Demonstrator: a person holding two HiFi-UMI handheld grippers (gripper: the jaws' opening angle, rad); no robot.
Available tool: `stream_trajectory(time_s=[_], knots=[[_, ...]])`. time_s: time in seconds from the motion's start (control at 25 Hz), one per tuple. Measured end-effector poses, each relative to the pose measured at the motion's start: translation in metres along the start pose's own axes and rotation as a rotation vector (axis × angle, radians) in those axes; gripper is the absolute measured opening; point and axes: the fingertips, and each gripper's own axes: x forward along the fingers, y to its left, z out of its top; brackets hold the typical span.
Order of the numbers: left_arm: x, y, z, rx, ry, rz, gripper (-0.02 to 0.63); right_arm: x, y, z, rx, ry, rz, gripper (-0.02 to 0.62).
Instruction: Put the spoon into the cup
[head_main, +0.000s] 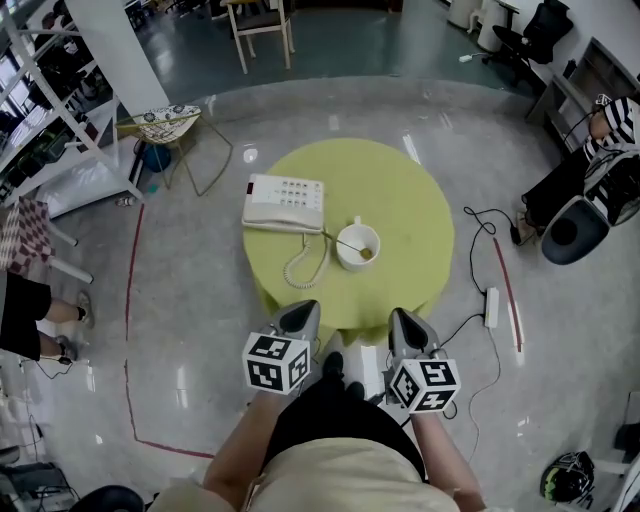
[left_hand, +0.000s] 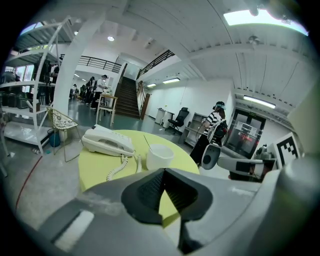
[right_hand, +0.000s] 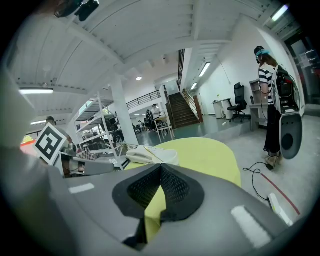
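Observation:
A white cup (head_main: 358, 246) stands on the round yellow-green table (head_main: 400, 200), right of centre. The thin spoon (head_main: 340, 240) rests in the cup with its handle leaning out toward the phone. In the left gripper view the cup (left_hand: 159, 156) shows with the spoon handle (left_hand: 147, 141) sticking up from it. My left gripper (head_main: 303, 312) and right gripper (head_main: 402, 318) hover side by side just short of the table's near edge, both shut with nothing in them. The left gripper's pads (left_hand: 163, 172) meet at the tip, and so do the right gripper's (right_hand: 160, 167).
A white desk phone (head_main: 285, 203) with a coiled cord (head_main: 303, 268) lies left of the cup. On the floor to the right are a power strip (head_main: 490, 306) and cables. A wire chair (head_main: 170, 128) and shelving (head_main: 60, 120) stand at the left. A person in a striped shirt (head_main: 612, 125) sits at the far right.

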Motion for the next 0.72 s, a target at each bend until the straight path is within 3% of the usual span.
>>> stream_trajectory(time_s=[0.72], knots=[[-0.041,-0.034,-0.024,-0.006,-0.029,0.031,0.002,-0.052,0.005,-0.016,-0.023,0.001,0.023,-0.002]])
